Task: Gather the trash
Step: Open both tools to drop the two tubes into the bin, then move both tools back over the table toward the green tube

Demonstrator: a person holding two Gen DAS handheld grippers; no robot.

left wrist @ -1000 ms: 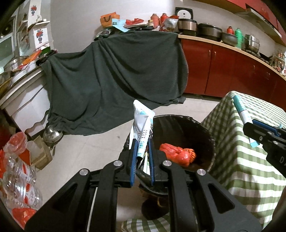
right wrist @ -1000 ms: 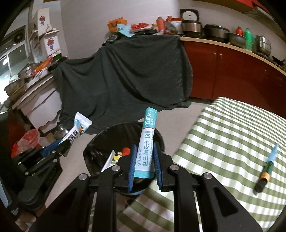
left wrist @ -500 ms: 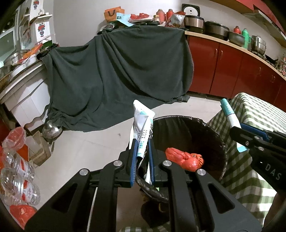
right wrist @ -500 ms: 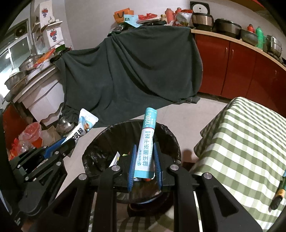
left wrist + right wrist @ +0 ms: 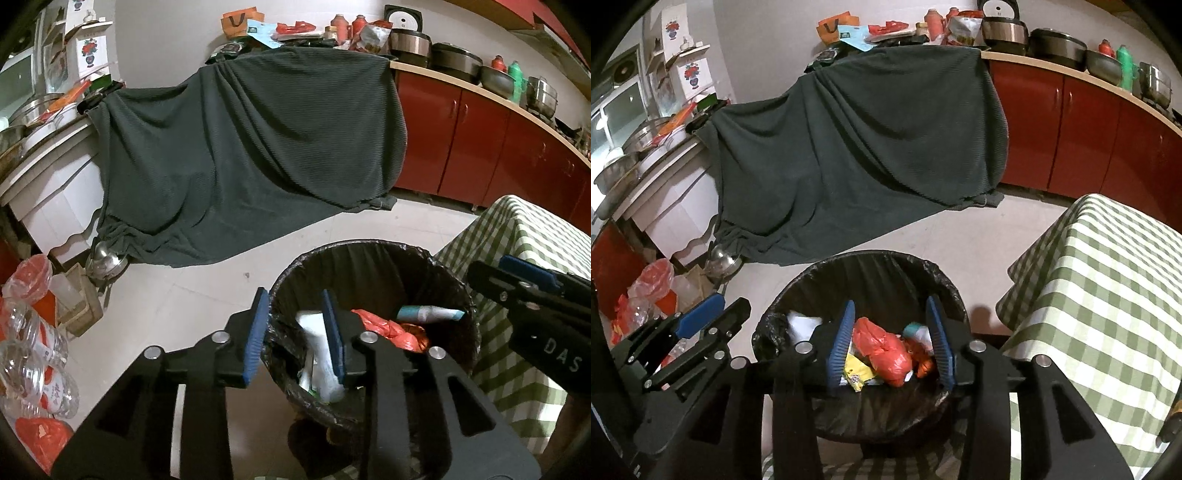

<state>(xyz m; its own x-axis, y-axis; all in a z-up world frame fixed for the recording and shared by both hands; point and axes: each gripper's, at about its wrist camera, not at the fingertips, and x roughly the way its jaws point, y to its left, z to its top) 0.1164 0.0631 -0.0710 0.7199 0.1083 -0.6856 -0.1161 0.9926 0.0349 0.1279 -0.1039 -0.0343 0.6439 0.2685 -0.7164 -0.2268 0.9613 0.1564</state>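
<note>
We note the dark cloth [image 5: 251, 158] behind and the checked table [image 5: 1108, 295] beside the bin [image 5: 369, 254]. Teal tube [image 5: 430, 314] lies level inside, pointing sideways. Left gripper [image 5: 295, 332] and right gripper [image 5: 892, 341] are opening, empty.

A big dark green cloth [image 5: 251, 162] hangs over furniture by the white wall [image 5: 166, 40], red cupboards [image 5: 476, 144] stand on the right, and the floor [image 5: 207, 291] has pale tiles.

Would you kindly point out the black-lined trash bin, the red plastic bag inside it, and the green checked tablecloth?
trash bin [image 5: 871, 258], right wrist view, far rim of the black liner.
red plastic bag [image 5: 882, 349], right wrist view, middle of the crumpled bag.
green checked tablecloth [image 5: 1108, 295], right wrist view, bare top surface.
</note>
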